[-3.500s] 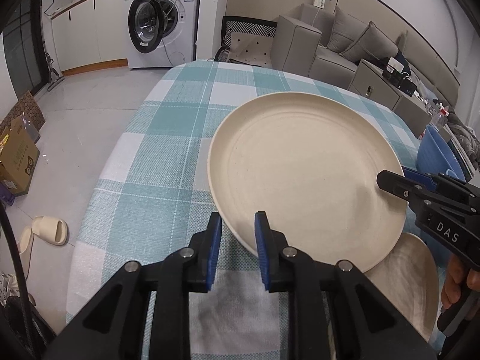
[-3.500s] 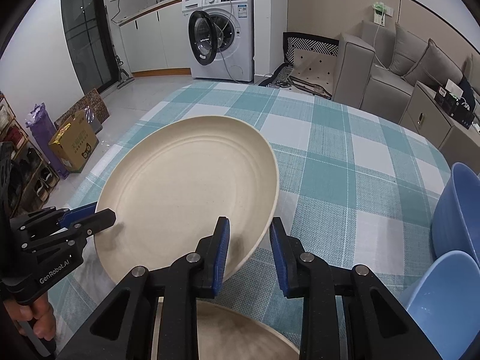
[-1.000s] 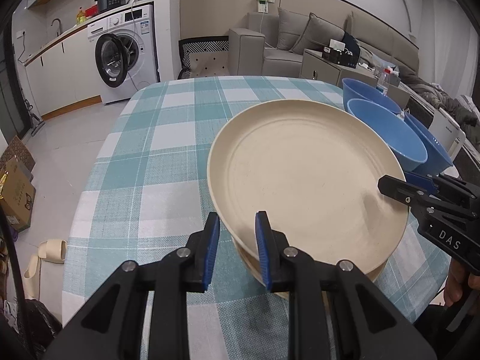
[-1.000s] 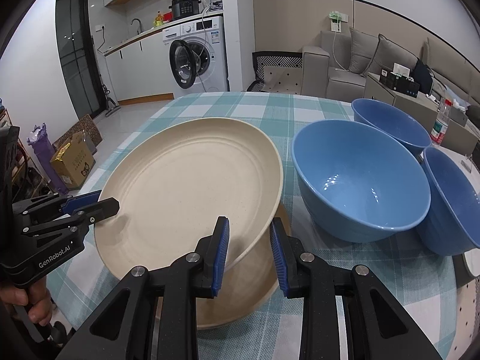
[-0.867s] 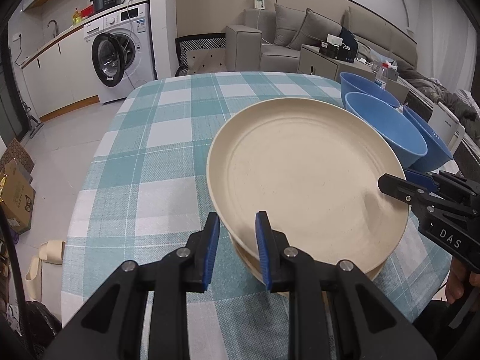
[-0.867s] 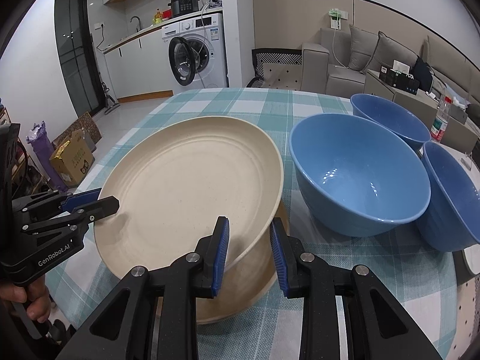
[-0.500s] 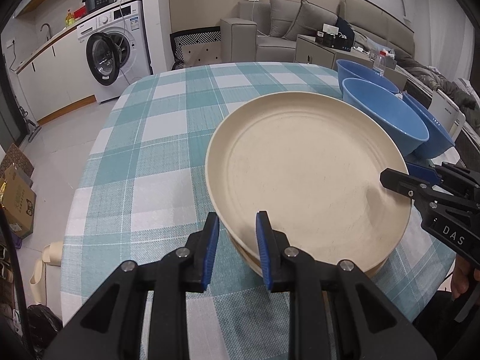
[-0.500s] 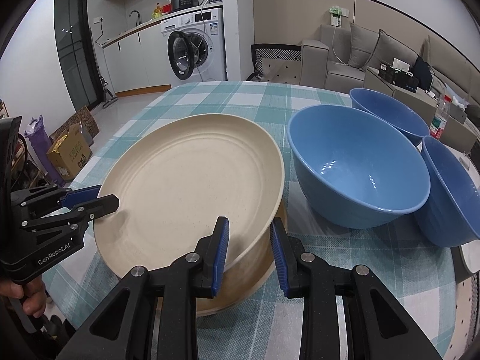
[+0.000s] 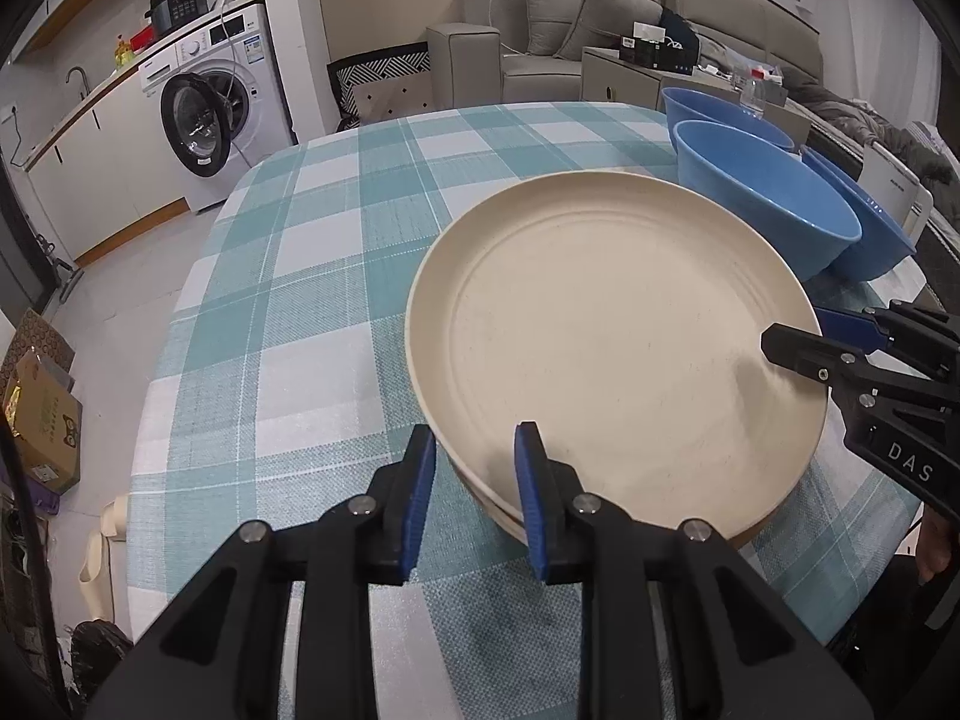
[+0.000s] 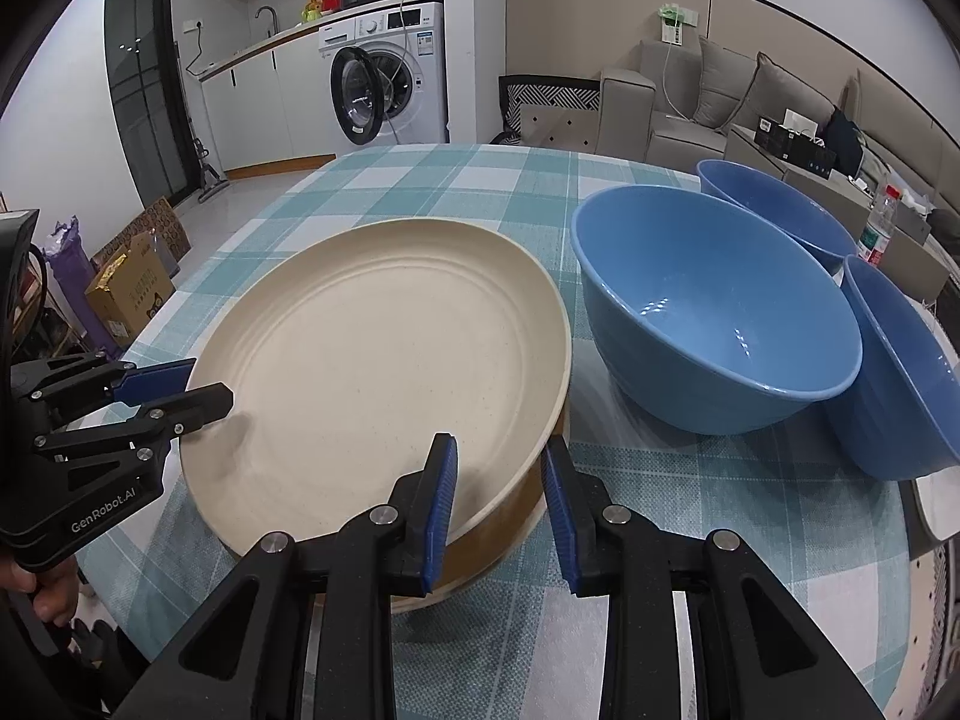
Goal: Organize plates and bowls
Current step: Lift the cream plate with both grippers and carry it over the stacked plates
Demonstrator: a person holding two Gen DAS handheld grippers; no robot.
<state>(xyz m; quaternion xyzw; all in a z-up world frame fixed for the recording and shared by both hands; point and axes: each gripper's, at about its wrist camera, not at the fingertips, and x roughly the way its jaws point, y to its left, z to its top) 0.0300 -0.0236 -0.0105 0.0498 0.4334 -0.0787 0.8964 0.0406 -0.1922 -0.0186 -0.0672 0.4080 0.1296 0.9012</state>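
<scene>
A large cream plate [image 9: 618, 348] [image 10: 384, 360] lies on top of a tan plate [image 10: 510, 546] [image 9: 756, 531] on the checked tablecloth. My left gripper [image 9: 474, 480] [image 10: 207, 387] is shut on the cream plate's left rim, one pad above it and one below. On the opposite rim my right gripper [image 10: 498, 480] [image 9: 792, 330] is shut in the same way. Three blue bowls stand just right of the plates: a near one [image 10: 714, 312], one behind it [image 10: 774, 204] and one at the right edge [image 10: 900, 372].
The teal and white tablecloth [image 9: 300, 300] stretches away to the far left of the plates. A white object [image 10: 936, 504] pokes in at the right table edge. Beyond the table are a washing machine [image 9: 210, 120], a grey sofa [image 10: 678, 102] and a cardboard box [image 10: 129, 294] on the floor.
Both grippers carried the cream plate across the table toward the blue bowls. Over the last second it sank and settled on the tan plate. Both grips look unchanged.
</scene>
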